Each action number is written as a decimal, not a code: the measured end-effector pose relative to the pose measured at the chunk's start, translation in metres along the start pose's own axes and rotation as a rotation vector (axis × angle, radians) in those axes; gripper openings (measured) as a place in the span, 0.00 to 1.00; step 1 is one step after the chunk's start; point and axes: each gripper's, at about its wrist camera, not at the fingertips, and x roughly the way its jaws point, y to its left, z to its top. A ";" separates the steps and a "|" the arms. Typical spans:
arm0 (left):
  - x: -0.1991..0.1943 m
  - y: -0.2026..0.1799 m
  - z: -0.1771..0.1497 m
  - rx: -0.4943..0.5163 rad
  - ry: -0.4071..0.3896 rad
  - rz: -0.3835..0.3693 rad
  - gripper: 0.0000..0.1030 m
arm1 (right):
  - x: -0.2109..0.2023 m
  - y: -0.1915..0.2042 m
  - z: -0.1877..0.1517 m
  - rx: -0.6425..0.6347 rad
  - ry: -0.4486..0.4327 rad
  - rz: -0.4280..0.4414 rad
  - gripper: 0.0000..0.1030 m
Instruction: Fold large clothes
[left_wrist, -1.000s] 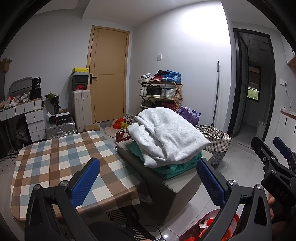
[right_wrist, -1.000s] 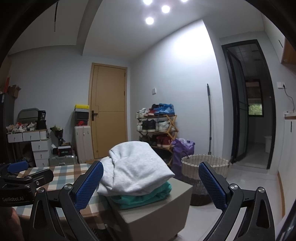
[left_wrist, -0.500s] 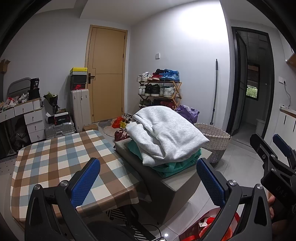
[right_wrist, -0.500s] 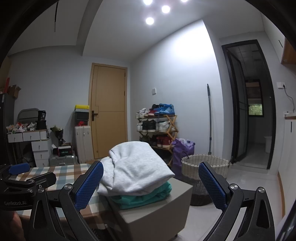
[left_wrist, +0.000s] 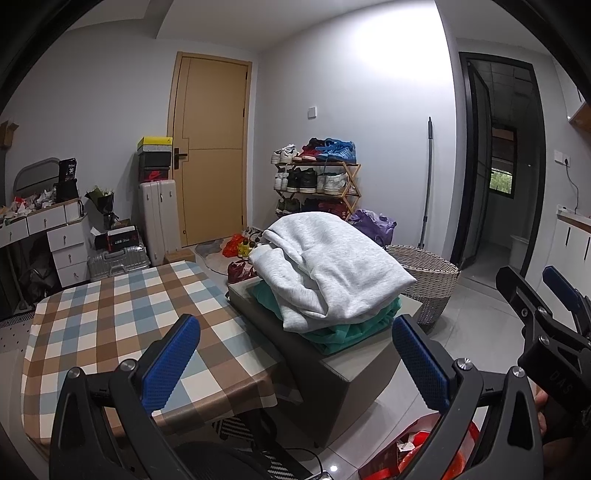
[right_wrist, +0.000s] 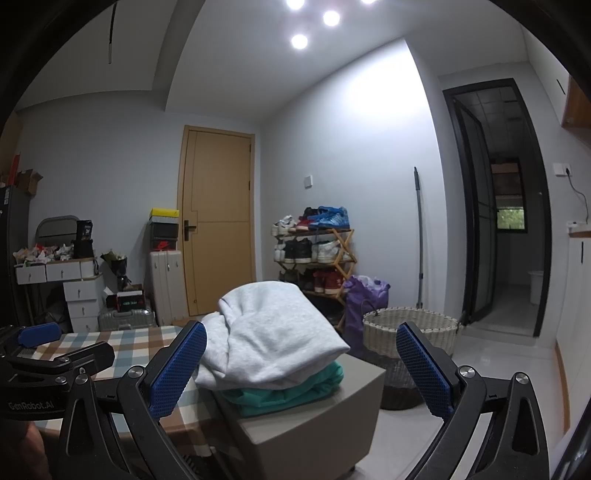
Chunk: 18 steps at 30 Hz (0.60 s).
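A folded light grey sweatshirt (left_wrist: 332, 266) (right_wrist: 273, 332) lies on top of a folded teal garment (left_wrist: 354, 328) (right_wrist: 288, 387), both stacked on a grey box-shaped stool (left_wrist: 332, 365) (right_wrist: 314, 424). The checked tablecloth of the table (left_wrist: 110, 317) (right_wrist: 122, 343) spreads to the left of the stool. My left gripper (left_wrist: 295, 362) is open, held back from the stack with nothing between its blue pads. My right gripper (right_wrist: 301, 369) is open too, in front of the stack and empty. Each gripper appears at the edge of the other's view.
A woven laundry basket (left_wrist: 424, 273) (right_wrist: 410, 332) stands right of the stool, with a purple bag (right_wrist: 364, 295) and a shoe rack (left_wrist: 317, 181) behind. Suitcases (left_wrist: 159, 218), drawers (left_wrist: 66, 243) and a closed door (left_wrist: 210, 147) line the far wall. A red bag (left_wrist: 424, 450) sits on the floor nearby.
The left gripper's view has shifted slightly, the room sliding a little left and up. The stack and the right gripper's view hardly differ. Both grippers stay open.
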 end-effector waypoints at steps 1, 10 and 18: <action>0.000 0.001 0.001 0.000 0.001 -0.001 0.98 | 0.000 0.000 0.000 0.000 0.000 0.000 1.00; -0.001 -0.001 0.001 0.009 0.003 -0.001 0.98 | 0.000 -0.002 0.000 0.000 0.000 0.002 1.00; -0.005 0.000 -0.001 0.027 -0.002 -0.013 0.98 | 0.001 -0.003 0.001 0.003 0.009 0.008 1.00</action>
